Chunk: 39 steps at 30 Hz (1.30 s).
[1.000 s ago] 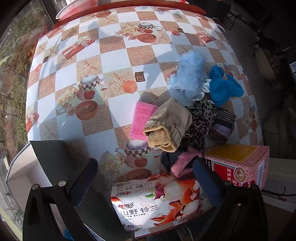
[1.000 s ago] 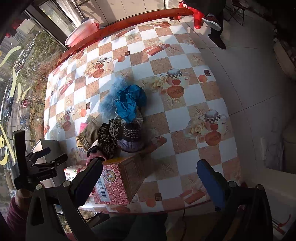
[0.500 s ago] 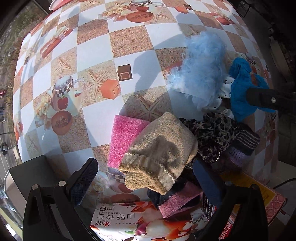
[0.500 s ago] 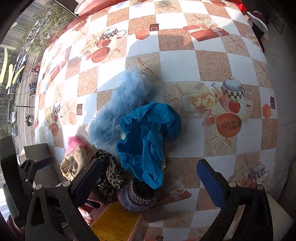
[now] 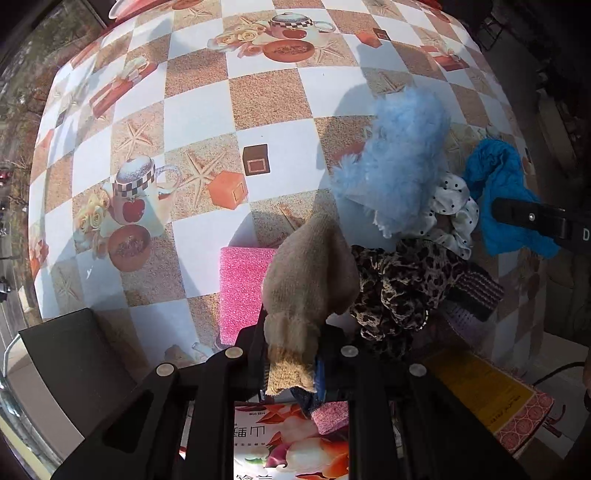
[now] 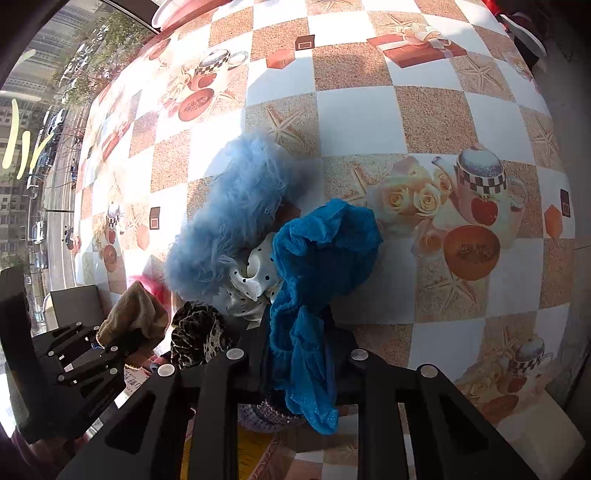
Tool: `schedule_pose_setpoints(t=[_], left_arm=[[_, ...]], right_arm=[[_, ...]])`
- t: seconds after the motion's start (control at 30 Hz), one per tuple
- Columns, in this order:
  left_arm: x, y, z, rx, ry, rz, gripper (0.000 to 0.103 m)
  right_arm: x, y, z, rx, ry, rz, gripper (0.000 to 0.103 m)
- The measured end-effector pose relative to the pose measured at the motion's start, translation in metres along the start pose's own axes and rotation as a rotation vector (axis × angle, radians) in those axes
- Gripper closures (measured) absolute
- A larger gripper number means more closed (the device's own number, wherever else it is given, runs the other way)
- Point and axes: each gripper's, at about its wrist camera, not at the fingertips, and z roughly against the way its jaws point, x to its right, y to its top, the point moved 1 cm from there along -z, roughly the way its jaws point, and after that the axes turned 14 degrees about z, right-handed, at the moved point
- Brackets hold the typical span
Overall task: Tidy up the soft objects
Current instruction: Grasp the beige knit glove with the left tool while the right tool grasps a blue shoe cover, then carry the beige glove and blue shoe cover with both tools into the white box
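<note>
A heap of soft things lies on the checked tablecloth (image 5: pixel 199 110). My left gripper (image 5: pixel 291 354) is shut on the cuff of a beige knit sock (image 5: pixel 310 280), seen also in the right wrist view (image 6: pixel 133 314). My right gripper (image 6: pixel 299 354) is shut on a blue cloth (image 6: pixel 321 258), which also shows in the left wrist view (image 5: pixel 498 184). Between them lie a fluffy light-blue piece (image 5: pixel 402 166), a white dotted scrunchie (image 6: pixel 255 280), a leopard-print piece (image 5: pixel 399 288), a pink sponge (image 5: pixel 240 288) and a striped knit piece (image 5: pixel 476 291).
A tissue pack with flower print (image 5: pixel 291 443) and a pink-and-yellow box (image 5: pixel 491 398) stand at the table's near edge. A dark chair back (image 5: pixel 74 354) is at the lower left. A red tray (image 6: pixel 192 11) sits at the far edge.
Both grippers have dropped onto the heap and closed: the left on the beige sock, the right on the blue cloth. Before they were open above it.
</note>
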Motion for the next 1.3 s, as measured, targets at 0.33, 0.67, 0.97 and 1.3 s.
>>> schedule_pose_setpoints(t=[0.33, 0.67, 0.97, 1.3], left_arm=[[-0.013, -0.032, 0.067, 0.138, 0.002, -0.043, 0.083], [-0.009, -0.068, 0.088, 0.186, -0.013, -0.115, 0.083], [-0.031, -0.113, 0.107, 0.226, -0.001, -0.144, 0.083], [-0.071, -0.137, 0.117, 0.275, 0.002, -0.056, 0.083]], right_arm=[[-0.01, -0.024, 0.058, 0.107, 0.007, -0.053, 0.08], [-0.05, -0.051, 0.09, 0.16, 0.008, -0.055, 0.08], [-0.099, -0.077, 0.104, 0.178, 0.013, -0.014, 0.08], [-0.175, -0.09, 0.088, 0.129, 0.039, 0.109, 0.08]])
